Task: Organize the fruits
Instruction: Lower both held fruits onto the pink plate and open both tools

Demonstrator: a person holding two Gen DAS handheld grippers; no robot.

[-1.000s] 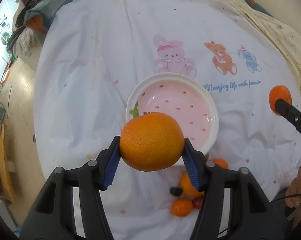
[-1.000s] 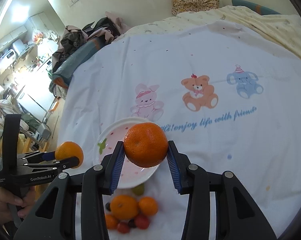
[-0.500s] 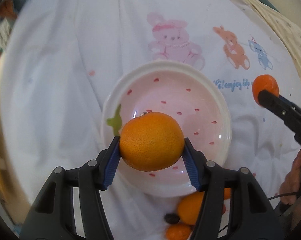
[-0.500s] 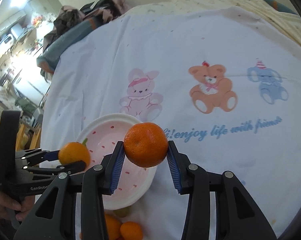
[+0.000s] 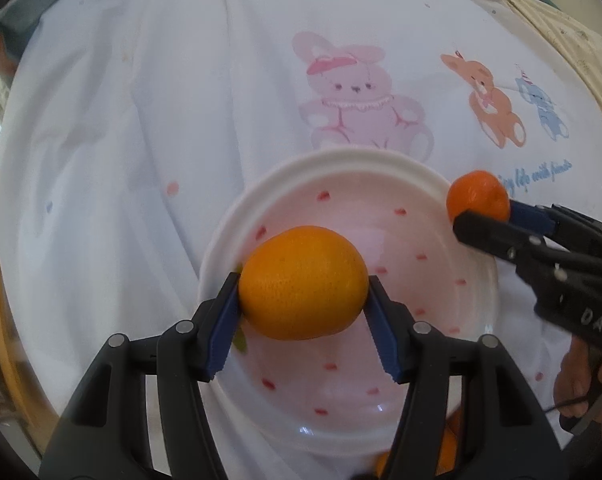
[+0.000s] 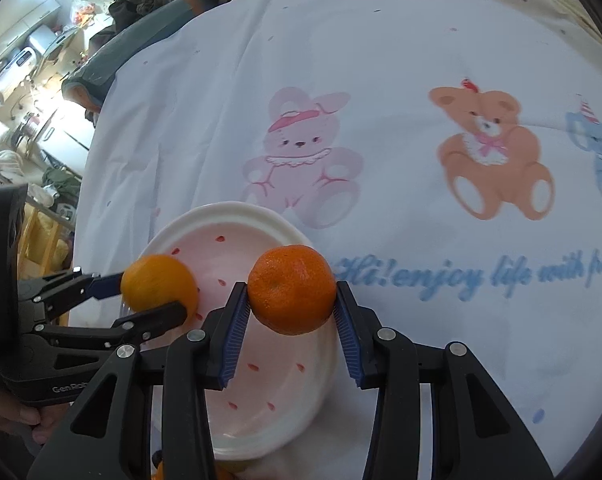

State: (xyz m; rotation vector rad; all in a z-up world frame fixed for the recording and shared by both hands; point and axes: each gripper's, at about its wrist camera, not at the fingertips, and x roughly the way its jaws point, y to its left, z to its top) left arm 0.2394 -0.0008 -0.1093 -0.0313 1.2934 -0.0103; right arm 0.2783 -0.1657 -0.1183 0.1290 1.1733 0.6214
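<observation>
My left gripper (image 5: 303, 308) is shut on a large yellow-orange orange (image 5: 303, 282) and holds it above the left half of a white bowl (image 5: 353, 160) with a pink, red-flecked inside. My right gripper (image 6: 292, 312) is shut on a smaller deep-orange mandarin (image 6: 292, 288) over the bowl's right rim (image 6: 237, 208). Each gripper shows in the other's view: the right one with its mandarin (image 5: 477, 200), the left one with its orange (image 6: 159, 282).
The bowl sits on a white cloth printed with a pink rabbit (image 6: 301, 148), a brown bear (image 6: 493, 152) and blue lettering. More small fruits (image 5: 447, 452) peek out below the bowl's near rim. Clothes and furniture lie beyond the cloth's far left edge (image 6: 101, 60).
Both grippers have moved forward and down toward the bowl with their fruit. The left orange now hangs over the bowl's inside, and the right mandarin has come to the bowl's right rim.
</observation>
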